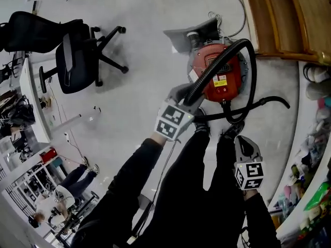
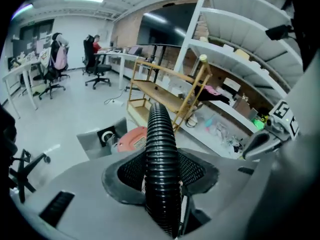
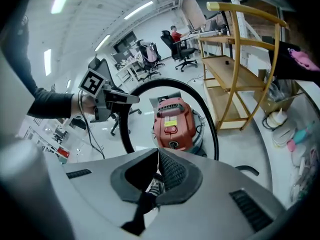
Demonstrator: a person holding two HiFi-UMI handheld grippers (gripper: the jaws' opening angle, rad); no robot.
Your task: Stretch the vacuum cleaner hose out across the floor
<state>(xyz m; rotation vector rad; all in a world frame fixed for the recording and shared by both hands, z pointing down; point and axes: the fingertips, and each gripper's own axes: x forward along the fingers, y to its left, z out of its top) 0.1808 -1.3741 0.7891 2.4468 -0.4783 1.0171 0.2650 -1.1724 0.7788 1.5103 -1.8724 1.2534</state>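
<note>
A red vacuum cleaner point(image 1: 220, 71) stands on the pale floor in front of my feet. Its black ribbed hose point(image 1: 243, 48) arches up over it from my left gripper point(image 1: 186, 96), then curves down to its front. In the left gripper view the hose point(image 2: 160, 134) runs straight out between the jaws, and the left gripper point(image 2: 161, 156) is shut on it, lifted above the vacuum cleaner point(image 2: 134, 138). My right gripper point(image 1: 243, 142) hangs lower at the right, over my shoes. The right gripper point(image 3: 158, 152) is shut with nothing seen in it and faces the vacuum cleaner point(image 3: 172, 124).
A black office chair point(image 1: 77, 61) stands at the left beside a white desk point(image 1: 33, 102). A wooden shelf rack point(image 1: 279, 19) is behind the vacuum cleaner, and cluttered white shelves point(image 1: 315, 138) line the right. A grey box part point(image 1: 191, 35) lies by the vacuum cleaner. People sit at far desks point(image 2: 92, 49).
</note>
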